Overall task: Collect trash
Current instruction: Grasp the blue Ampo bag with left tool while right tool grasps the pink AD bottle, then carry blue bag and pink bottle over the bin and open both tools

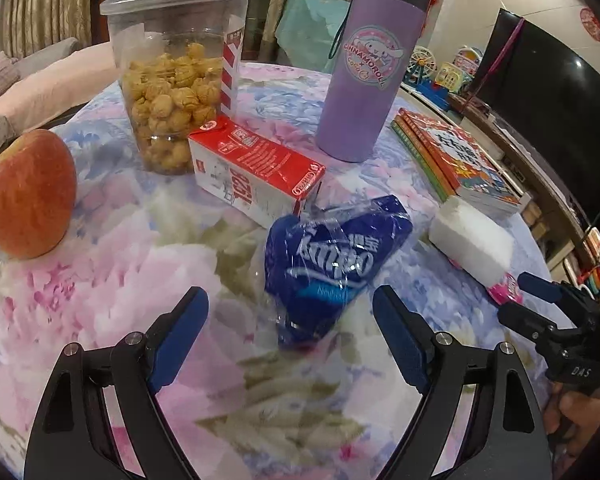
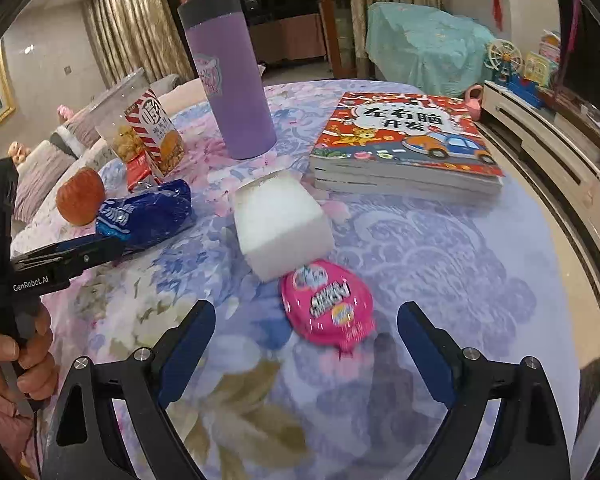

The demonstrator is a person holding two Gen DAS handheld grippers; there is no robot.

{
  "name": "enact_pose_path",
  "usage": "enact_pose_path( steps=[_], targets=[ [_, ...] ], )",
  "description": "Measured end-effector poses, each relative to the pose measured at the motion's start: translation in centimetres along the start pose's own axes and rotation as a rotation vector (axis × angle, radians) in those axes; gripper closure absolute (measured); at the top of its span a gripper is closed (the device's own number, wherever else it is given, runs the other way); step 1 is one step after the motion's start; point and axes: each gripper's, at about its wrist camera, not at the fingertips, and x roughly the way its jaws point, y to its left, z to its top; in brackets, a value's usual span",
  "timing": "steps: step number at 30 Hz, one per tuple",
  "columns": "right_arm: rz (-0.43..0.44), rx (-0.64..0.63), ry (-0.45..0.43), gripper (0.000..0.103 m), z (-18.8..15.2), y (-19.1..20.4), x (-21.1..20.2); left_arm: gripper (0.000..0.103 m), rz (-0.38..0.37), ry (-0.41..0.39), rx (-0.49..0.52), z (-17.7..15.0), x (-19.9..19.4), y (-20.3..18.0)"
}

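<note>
A crumpled blue snack wrapper [image 1: 332, 256] lies on the floral tablecloth [image 1: 112, 280], just ahead of my left gripper [image 1: 289, 294]. That gripper is open, its blue pads on either side of the wrapper's near end and not touching it. A flat pink candy wrapper [image 2: 328, 308] lies next to a white foam block [image 2: 282, 224]. My right gripper [image 2: 307, 307] stands open around the wrapper's near part, pads apart from it. In the right wrist view the left gripper [image 2: 80, 252] comes in from the left beside the blue wrapper [image 2: 148, 216].
A red-and-white carton [image 1: 256, 172] lies behind the blue wrapper. Further back stand a clear cup of popcorn [image 1: 172, 80] and a purple tumbler [image 1: 364, 80]. An apple [image 1: 28, 196] sits at the left, a stack of books [image 2: 404, 144] at the right.
</note>
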Motion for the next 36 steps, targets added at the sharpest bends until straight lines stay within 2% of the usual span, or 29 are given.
enact_pose_path(
  steps=[1,3,5,6,7,10,14,23,36],
  targets=[
    [0.003,-0.005,0.002,0.015,0.1,0.1,0.2,0.017,0.003,-0.013,0.001,0.1,-0.1,-0.1],
    [0.008,-0.005,0.018,0.038,0.2,0.2,0.9,0.017,-0.012,-0.049,0.01,0.1,-0.5,-0.4],
    [0.0,0.005,0.04,0.051,0.1,0.1,1.6,0.033,-0.019,-0.071,0.043,0.2,-0.7,-1.2],
    [-0.003,0.002,0.034,0.052,0.0,0.2,1.5,0.053,-0.026,-0.063,0.062,0.1,-0.7,-1.6],
    [-0.007,-0.003,0.029,0.052,0.0,0.3,1.4,0.062,-0.037,-0.046,0.074,0.0,-0.5,-1.9],
    [0.006,0.011,0.026,0.052,-0.4,0.4,0.9,0.066,-0.047,-0.03,0.103,-0.9,-0.9,-2.9],
    [0.039,0.066,0.008,0.052,-1.8,-0.2,-1.1,0.069,-0.062,-0.031,0.11,-2.6,-2.7,-4.0],
    [0.076,0.171,-0.036,0.052,-5.8,-1.2,-6.3,0.07,-0.141,-0.026,0.061,-6.9,-6.9,-6.6],
    [0.042,0.231,-0.088,0.052,-11.2,-1.6,-12.2,0.07,-0.202,0.013,0.089,-11.1,-9.4,-10.5]
  ],
)
